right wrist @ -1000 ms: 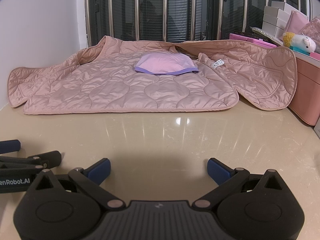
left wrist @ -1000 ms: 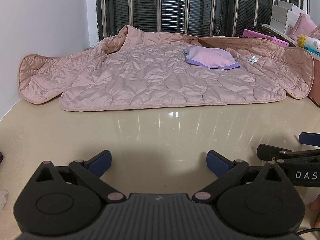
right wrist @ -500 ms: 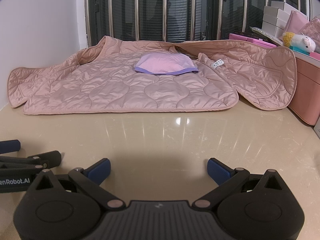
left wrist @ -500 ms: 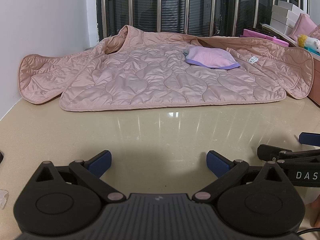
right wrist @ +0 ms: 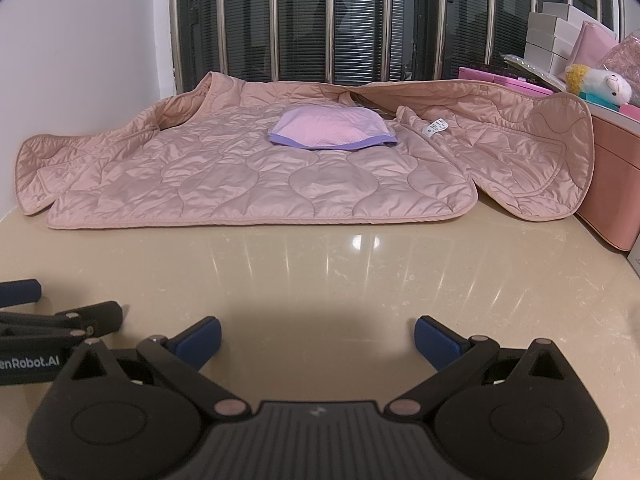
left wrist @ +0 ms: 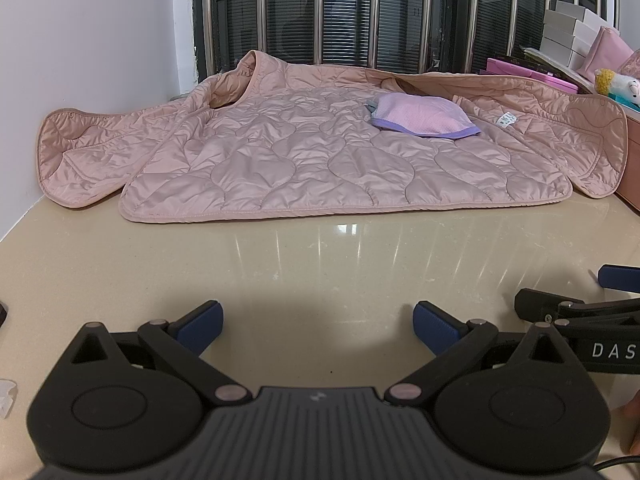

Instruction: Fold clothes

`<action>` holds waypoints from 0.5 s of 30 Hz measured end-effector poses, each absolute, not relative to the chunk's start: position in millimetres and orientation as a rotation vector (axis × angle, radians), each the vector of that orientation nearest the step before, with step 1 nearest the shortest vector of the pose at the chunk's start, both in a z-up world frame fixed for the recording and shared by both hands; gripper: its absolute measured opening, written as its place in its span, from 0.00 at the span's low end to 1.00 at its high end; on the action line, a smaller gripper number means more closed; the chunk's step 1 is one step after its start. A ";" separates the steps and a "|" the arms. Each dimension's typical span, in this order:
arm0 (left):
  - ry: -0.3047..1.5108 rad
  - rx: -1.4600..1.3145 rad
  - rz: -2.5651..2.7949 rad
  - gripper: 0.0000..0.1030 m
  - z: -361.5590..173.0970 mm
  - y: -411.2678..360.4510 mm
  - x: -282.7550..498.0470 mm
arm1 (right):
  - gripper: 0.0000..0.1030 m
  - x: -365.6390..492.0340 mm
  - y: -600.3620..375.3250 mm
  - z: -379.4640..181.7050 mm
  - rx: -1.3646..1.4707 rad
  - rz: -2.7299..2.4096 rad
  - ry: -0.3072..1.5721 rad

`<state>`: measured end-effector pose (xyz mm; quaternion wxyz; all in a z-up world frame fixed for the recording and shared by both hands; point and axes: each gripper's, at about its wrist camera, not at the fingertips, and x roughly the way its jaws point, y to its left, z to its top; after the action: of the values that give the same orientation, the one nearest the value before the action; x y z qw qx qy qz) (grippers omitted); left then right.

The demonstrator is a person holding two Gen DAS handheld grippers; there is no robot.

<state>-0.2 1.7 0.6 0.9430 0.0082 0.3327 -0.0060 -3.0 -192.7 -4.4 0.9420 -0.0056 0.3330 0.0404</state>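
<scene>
A pink quilted jacket (left wrist: 320, 160) lies spread flat at the back of the beige table (left wrist: 320, 272); it also shows in the right wrist view (right wrist: 256, 176). A small folded lilac garment (left wrist: 424, 120) rests on top of it, also seen from the right wrist (right wrist: 332, 132). My left gripper (left wrist: 318, 326) is open and empty, low over the bare table well in front of the jacket. My right gripper (right wrist: 318, 336) is open and empty beside it. Each gripper shows at the edge of the other's view.
A white wall (left wrist: 80, 40) bounds the left side. A dark barred window (left wrist: 360, 12) runs along the back. A pink box (right wrist: 612, 184) stands at the right with white boxes (right wrist: 548, 36) and a plush toy (right wrist: 600, 84) on it.
</scene>
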 end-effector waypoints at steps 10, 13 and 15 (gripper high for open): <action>0.678 0.017 -0.012 0.99 0.5 1.7 -0.3 | 1.00 -3.1 -192.7 -4.4 -0.011 0.083 0.679; 0.678 0.017 -0.012 0.99 0.5 1.6 -0.3 | 1.00 -3.3 -192.7 -4.4 -0.010 0.079 0.679; 0.678 0.017 -0.013 0.99 0.4 1.6 -0.3 | 1.00 -3.3 -192.6 -4.6 -0.009 0.072 0.678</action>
<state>-0.3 1.6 0.4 0.9430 0.0083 0.3327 -0.0061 -3.3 -192.6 -4.6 0.9424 -0.0043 0.3326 0.0355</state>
